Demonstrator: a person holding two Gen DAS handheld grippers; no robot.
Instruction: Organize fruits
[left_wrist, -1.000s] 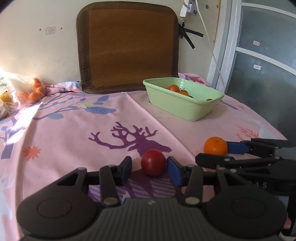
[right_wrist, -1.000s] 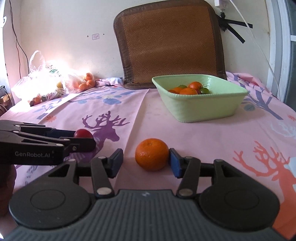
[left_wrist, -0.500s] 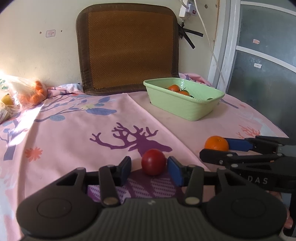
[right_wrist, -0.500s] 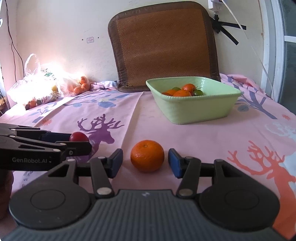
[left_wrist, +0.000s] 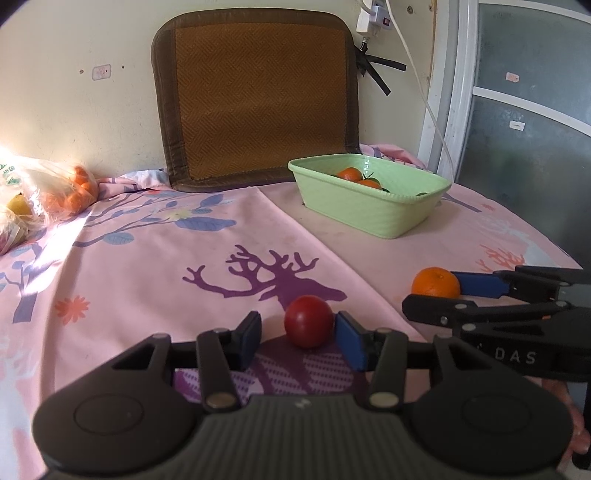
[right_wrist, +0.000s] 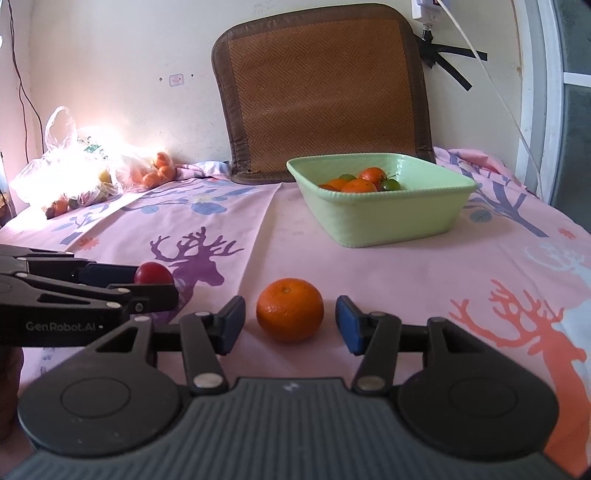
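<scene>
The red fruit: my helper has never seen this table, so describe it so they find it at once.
Start at the green basin on the pink cloth, then come forward to the purple deer print. The red fruit sits at its base, between the open left tongs. It is smooth and dark red; the nearby orange is not.

Red tomato sits on the pink cloth, over the purple deer print. Orange rests just to its right, stem dimple up. Behind them, green basin holds oranges and green fruit.
</scene>
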